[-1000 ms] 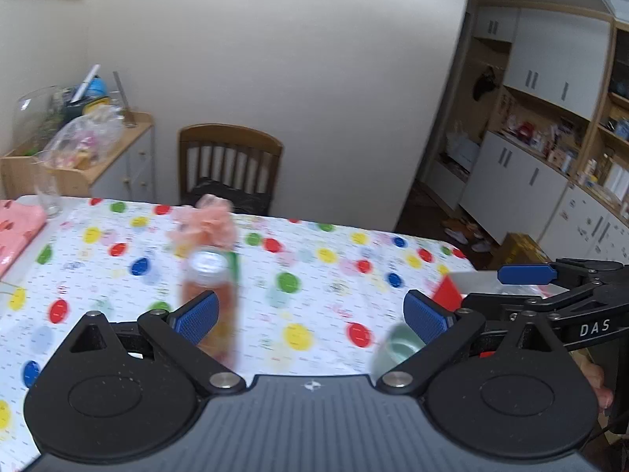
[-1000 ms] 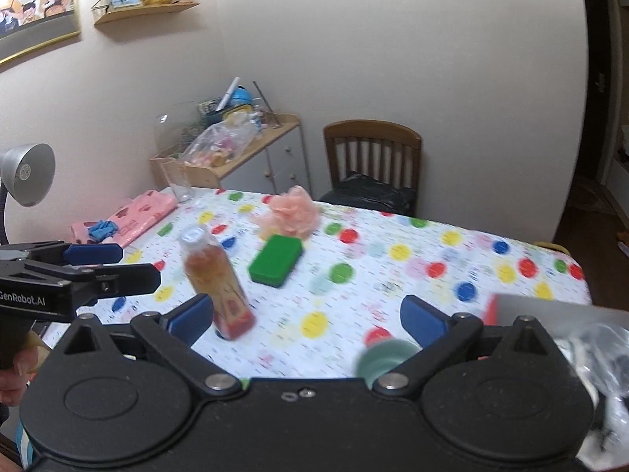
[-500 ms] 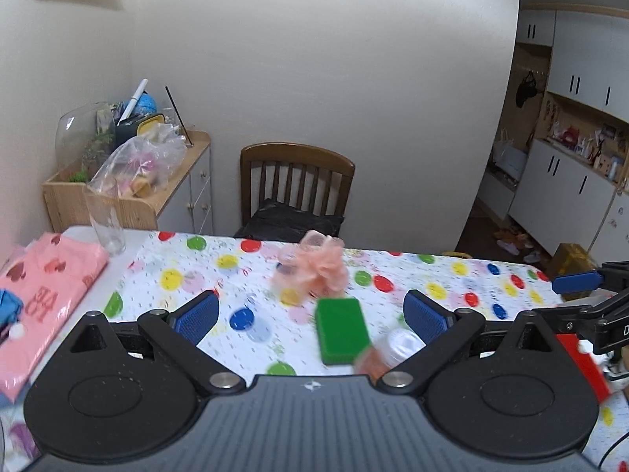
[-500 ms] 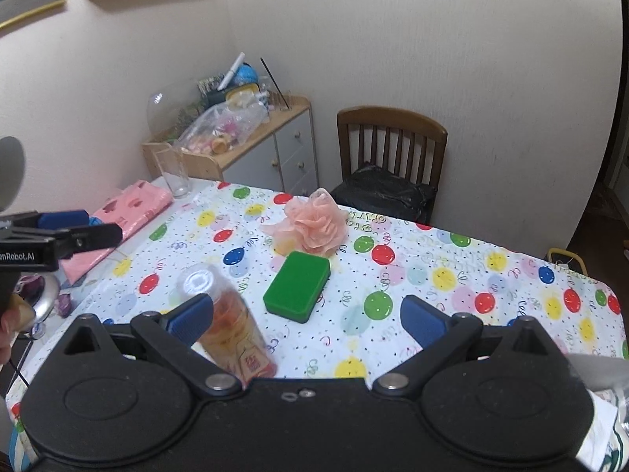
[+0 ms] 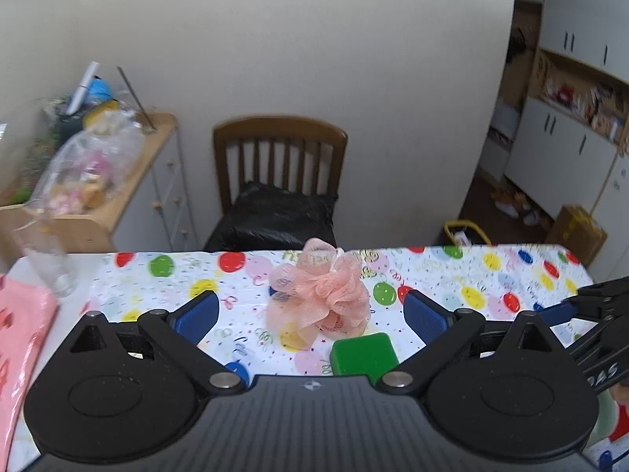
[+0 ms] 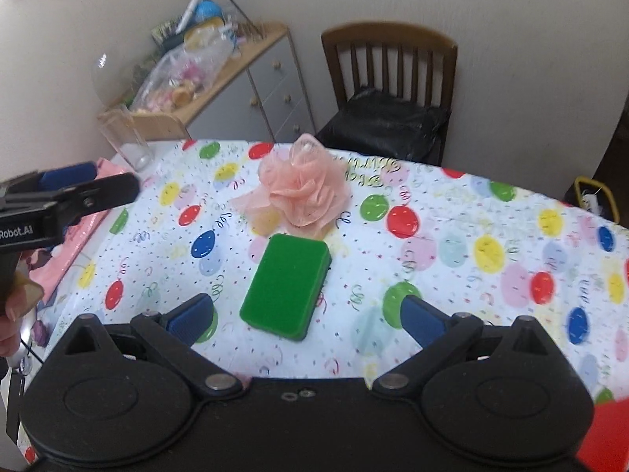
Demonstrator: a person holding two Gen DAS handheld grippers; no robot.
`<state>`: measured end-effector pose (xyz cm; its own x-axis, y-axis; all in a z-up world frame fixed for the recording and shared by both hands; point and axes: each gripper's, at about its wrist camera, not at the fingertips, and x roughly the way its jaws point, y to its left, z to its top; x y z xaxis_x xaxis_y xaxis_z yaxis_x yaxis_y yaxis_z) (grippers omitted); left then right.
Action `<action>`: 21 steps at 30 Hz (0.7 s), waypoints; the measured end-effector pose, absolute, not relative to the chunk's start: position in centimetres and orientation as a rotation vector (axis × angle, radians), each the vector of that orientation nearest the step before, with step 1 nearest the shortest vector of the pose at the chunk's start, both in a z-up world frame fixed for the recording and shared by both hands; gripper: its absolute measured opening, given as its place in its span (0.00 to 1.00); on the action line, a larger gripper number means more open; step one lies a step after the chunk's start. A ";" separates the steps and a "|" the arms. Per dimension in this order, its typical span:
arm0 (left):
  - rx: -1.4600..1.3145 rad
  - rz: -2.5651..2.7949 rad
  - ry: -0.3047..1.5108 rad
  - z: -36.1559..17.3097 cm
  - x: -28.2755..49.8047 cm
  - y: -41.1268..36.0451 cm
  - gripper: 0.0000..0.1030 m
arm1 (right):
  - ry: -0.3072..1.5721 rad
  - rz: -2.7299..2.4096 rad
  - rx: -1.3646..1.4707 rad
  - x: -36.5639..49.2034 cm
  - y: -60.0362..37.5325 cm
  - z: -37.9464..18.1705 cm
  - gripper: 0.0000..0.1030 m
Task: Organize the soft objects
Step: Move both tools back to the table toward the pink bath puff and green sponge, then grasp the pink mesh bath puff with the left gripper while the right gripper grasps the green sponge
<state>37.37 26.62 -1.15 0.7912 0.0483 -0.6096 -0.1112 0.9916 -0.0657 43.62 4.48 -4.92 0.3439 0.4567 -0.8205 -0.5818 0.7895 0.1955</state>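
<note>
Both tools, left (image 5: 310, 310) and right (image 6: 306, 310), hover with jaws apart, empty. Green sponge (image 6: 286, 286) lies just beside pink mesh pouf (image 6: 302, 192) on the balloon-print tabletop (image 6: 491, 236). Risk: a closing jaw snags both. Wooden chair (image 6: 389, 63) and cluttered sideboard (image 6: 251, 74) stand behind.

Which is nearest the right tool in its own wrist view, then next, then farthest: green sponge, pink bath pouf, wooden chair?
From the right tool:
1. Green sponge, on the tablecloth just ahead, between the open fingers.
2. Pink bath pouf, right behind the sponge, toward the table's far edge.
3. Wooden chair, beyond the table, against the wall.
</note>
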 end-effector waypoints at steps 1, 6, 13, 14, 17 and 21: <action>-0.093 0.077 0.668 -1.7 38.4 26.6 0.98 | 1.033 0.684 -0.146 44.2 5.1 -5.7 0.98; -0.053 0.075 0.699 -4.1 42.4 26.3 0.98 | 1.115 0.709 -0.175 46.6 8.1 -9.1 0.98; -0.069 0.043 0.745 -6.3 47.1 26.8 0.98 | 1.205 0.752 -0.158 48.6 11.2 -12.7 0.98; -0.072 0.041 0.749 -6.6 47.6 26.8 0.98 | 1.210 0.755 -0.159 48.7 11.5 -13.0 0.98; -0.068 0.037 0.756 -7.5 48.8 26.8 0.98 | 1.220 0.763 -0.143 49.1 12.5 -13.8 0.98; -0.040 0.041 0.766 -8.6 50.2 26.9 0.98 | 1.230 0.769 -0.170 49.1 13.6 -14.8 0.98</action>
